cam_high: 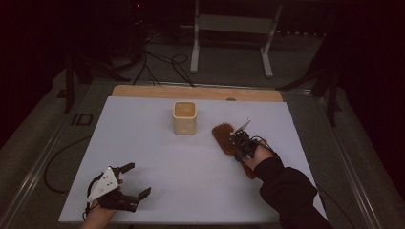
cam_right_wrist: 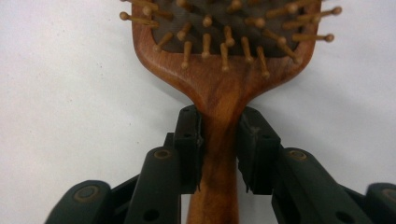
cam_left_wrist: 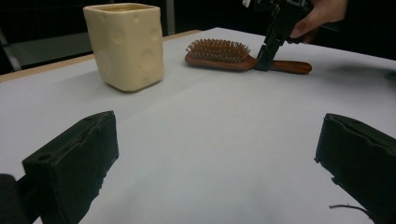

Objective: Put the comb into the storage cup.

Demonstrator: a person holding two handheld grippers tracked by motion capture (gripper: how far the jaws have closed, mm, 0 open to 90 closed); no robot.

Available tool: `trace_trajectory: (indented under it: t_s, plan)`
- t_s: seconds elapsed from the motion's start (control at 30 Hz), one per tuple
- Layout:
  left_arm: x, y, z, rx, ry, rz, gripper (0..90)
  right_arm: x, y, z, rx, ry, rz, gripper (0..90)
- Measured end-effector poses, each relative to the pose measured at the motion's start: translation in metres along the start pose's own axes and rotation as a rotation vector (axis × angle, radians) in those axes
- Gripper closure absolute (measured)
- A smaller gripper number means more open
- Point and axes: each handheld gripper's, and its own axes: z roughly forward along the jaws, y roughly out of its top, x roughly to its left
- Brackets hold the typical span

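We see the right gripper (cam_high: 237, 143) at about four o'clock from the middle of the white sheet (cam_high: 157, 167), reaching down onto a wooden hairbrush (cam_high: 224, 137). In the right gripper view the two black pads (cam_right_wrist: 189, 140) sit on either side of the brush's neck (cam_right_wrist: 219, 112), just below the bristled head; the left one touches the wood, and the right one looks to be against it or a hair off, so we read the jaws as closed on the handle. The brush lies flat on the sheet, bristles up, with its head toward eleven o'clock and its handle toward five o'clock. A cream cup (cam_high: 185, 118) stands upright at about ten o'clock from the brush, near it but apart. Our left gripper (cam_high: 136, 180) rests at seven o'clock on the sheet, well apart from both, its jaws spread wide with only bare sheet between them
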Motion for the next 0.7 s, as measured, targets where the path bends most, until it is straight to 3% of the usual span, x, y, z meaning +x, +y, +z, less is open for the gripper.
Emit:
trace_trajectory:
  t_s: [0.7]
  plan:
    - [0.002, 0.0, 0.0, 0.001, 0.006, -0.013, 0.0, -0.004, -0.031, 0.001, -0.25, 0.007, 0.013, 73.2]
